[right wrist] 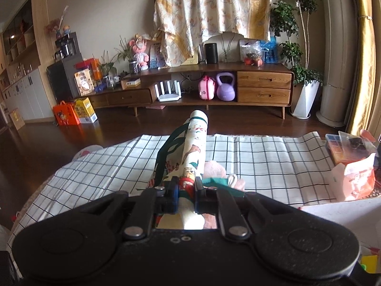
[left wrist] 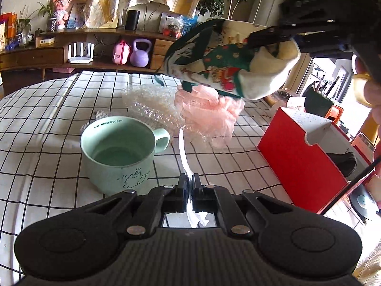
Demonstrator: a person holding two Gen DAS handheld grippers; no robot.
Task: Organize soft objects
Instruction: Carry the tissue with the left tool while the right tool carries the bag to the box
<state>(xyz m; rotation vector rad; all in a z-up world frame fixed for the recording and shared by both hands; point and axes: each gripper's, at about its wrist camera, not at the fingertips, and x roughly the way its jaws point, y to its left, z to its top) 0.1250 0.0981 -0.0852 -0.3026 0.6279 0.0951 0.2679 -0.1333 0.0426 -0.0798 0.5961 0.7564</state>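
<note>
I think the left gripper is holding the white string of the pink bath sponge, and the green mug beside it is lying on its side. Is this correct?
Not quite. The left gripper does pinch the white string of the pink bath sponge, but the green mug stands upright on the checked cloth, mouth up, as the left wrist view shows.

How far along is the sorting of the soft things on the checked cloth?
Nothing looks sorted yet. In hand: the right tool is shut on a cream sock with green and red pictures, held above the table; the left tool pinches the white cord of the pink mesh bath puff. Left: placing both, plus the clear bubble wrap beside the green mug.
</note>
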